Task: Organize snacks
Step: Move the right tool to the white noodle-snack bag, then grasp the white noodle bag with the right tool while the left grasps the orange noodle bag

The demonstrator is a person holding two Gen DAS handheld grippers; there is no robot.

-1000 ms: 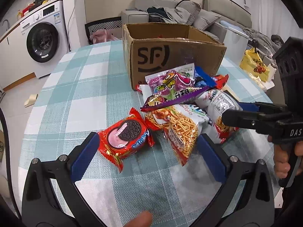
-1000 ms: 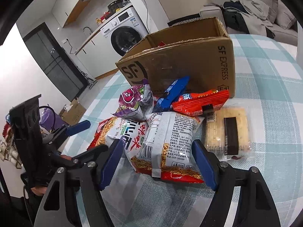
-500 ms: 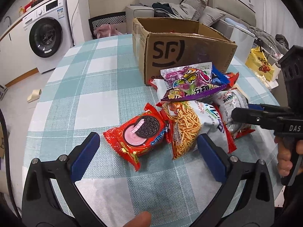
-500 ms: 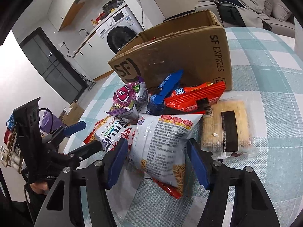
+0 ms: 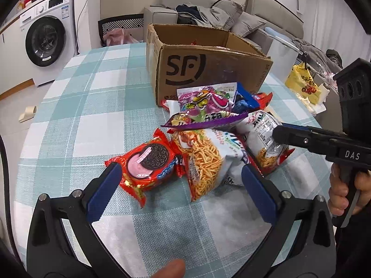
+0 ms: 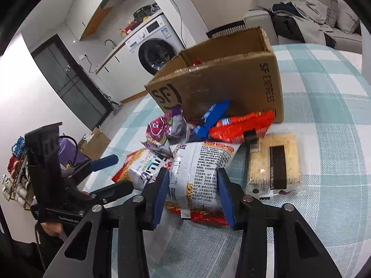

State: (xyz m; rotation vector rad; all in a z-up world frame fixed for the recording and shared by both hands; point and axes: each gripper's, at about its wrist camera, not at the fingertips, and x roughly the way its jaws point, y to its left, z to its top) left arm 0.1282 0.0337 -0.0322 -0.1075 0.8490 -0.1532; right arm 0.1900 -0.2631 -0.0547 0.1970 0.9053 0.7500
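Observation:
A pile of snack bags lies in front of an open SF cardboard box [image 5: 208,69] on a checked tablecloth. My right gripper [image 6: 192,194] is shut on a white crispy-noodle bag [image 6: 201,169]; it also shows in the left wrist view [image 5: 264,136]. My left gripper [image 5: 180,185] is open and empty, just before a red Oreo pack [image 5: 148,162] and a second noodle bag [image 5: 208,159]. A purple candy bag [image 5: 204,111], a blue pack [image 6: 208,120] and a red pack [image 6: 241,125] lie against the box.
A clear pack of crackers [image 6: 273,162] lies right of the pile. The box [image 6: 220,85] stands behind the pile, open at the top. A washing machine [image 5: 46,39] and a sofa [image 5: 208,14] stand beyond the table. A yellow bag [image 5: 303,83] sits off the right edge.
My right gripper has closed its fingers onto the white noodle bag. My left gripper has moved forward toward the Oreo pack and stayed open.

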